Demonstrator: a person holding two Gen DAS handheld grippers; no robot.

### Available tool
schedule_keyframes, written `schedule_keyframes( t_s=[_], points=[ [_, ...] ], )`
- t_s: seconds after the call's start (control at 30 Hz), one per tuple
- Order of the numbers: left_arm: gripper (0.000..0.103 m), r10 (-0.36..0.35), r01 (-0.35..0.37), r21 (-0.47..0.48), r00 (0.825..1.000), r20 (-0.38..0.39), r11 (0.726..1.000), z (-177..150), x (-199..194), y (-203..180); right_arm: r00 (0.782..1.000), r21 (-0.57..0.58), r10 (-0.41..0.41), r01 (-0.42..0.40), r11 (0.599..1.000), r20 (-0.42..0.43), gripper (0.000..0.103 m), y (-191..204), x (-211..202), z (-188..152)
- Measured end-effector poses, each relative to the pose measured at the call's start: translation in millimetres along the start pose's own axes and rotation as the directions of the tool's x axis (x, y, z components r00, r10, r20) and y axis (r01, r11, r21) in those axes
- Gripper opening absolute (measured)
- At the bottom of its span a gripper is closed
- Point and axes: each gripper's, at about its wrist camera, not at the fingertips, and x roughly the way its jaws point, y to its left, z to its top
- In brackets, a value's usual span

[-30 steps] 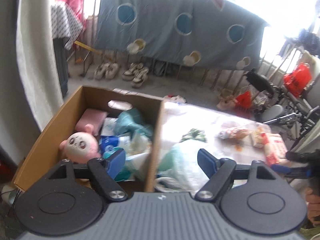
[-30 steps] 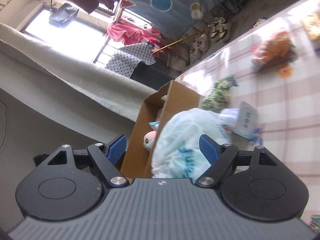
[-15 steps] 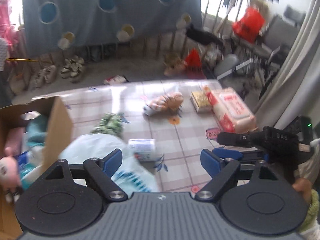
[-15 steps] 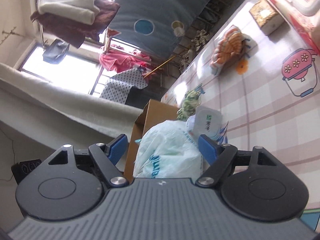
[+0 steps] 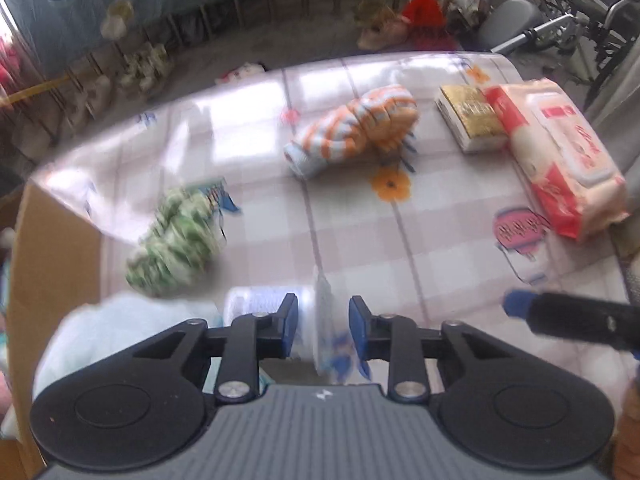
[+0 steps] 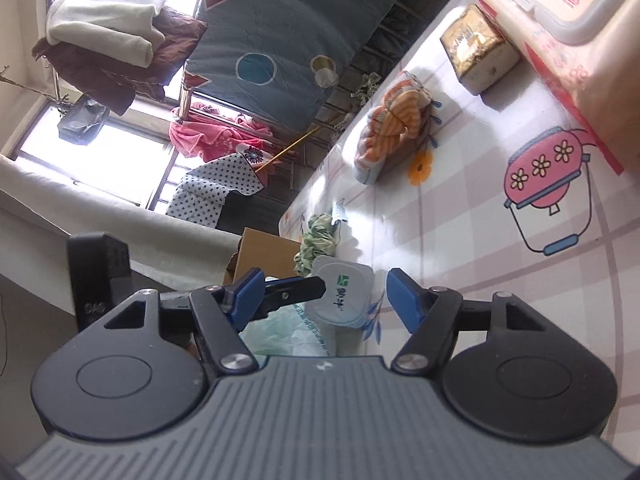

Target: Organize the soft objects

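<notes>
Left gripper point(image 5: 323, 326) jaws closing around tissue pack point(image 5: 320, 332), cardboard box point(image 5: 52, 264) beside

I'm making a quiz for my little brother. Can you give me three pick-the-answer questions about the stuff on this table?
1. Where is the gold box?
A) on a chair
B) between the striped sock and the wipes pack
C) on the floor
2. The scrunchy bundle beside the cardboard box is:
A) green
B) purple
C) black
3. The wipes pack's lid is:
A) flipped up
B) missing
C) shut

Answers: B, it sits between them on the table; A, it is green and white; C, the lid lies flat.
</notes>
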Motion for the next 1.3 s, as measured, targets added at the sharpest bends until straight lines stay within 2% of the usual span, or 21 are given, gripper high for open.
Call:
schedule_keyframes(
  t_s=[0.13,0.33,0.5,0.63,0.77,0.83,0.97,1.07,1.2,1.3],
  points=[
    [0.003,0.022,-0.022,0.005,1.000,-0.003,1.000,6.5,0.4,-2.7,1.000,-0.002,0.002,-0.002,1.000,-0.001,0.067,-6.0,0.5,2.7],
    [0.002,0.015,-0.015,-0.024,1.000,-0.003,1.000,7.9,-0.9,-10.0,1.000,0.001,0.026,-0.026,1.000,0.004,0.067,-7.8,-3.6,1.5],
    [0.002,-0.114,0.113,-0.089,0.994,0.001,0.990,9.4,-11.6,-23.4,0.999,0.011,0.038,-0.039,0.999,0.037,0.068,-12.8,-15.0,3.7],
    [0.002,-0.253,0.255,-0.152,0.967,0.034,0.955,10.5,-17.7,-32.3,0.995,0.038,0.048,-0.051,0.998,0.083,0.069,-19.7,-26.6,6.1],
    [0.002,-0.395,0.405,-0.253,0.914,0.091,0.879,3.9,-10.6,-28.1,0.992,0.064,0.054,-0.062,0.996,0.117,0.069,-26.7,-35.0,9.5],
    [0.002,-0.435,0.452,-0.306,0.892,0.126,0.838,-3.0,-3.8,-19.3,0.990,0.072,0.053,-0.063,0.995,0.132,0.069,-29.5,-38.2,11.0],
    [0.002,-0.453,0.490,-0.373,0.872,0.187,0.788,-12.5,0.9,3.4,0.987,0.079,0.050,-0.063,0.995,0.150,0.069,-33.6,-41.9,12.6],
    [0.003,-0.458,0.504,-0.396,0.864,0.211,0.768,-20.1,3.4,15.2,0.988,0.081,0.054,-0.067,0.994,0.145,0.069,-34.6,-39.8,13.1],
    [0.005,-0.421,0.465,-0.381,0.885,0.197,0.799,-23.2,-1.1,19.1,0.989,0.076,0.054,-0.064,0.995,0.136,0.069,-33.9,-37.9,11.7],
    [0.004,-0.424,0.470,-0.396,0.883,0.204,0.789,-26.2,-0.9,23.4,0.989,0.078,0.051,-0.062,0.995,0.136,0.069,-33.6,-39.2,11.3]
  ],
)
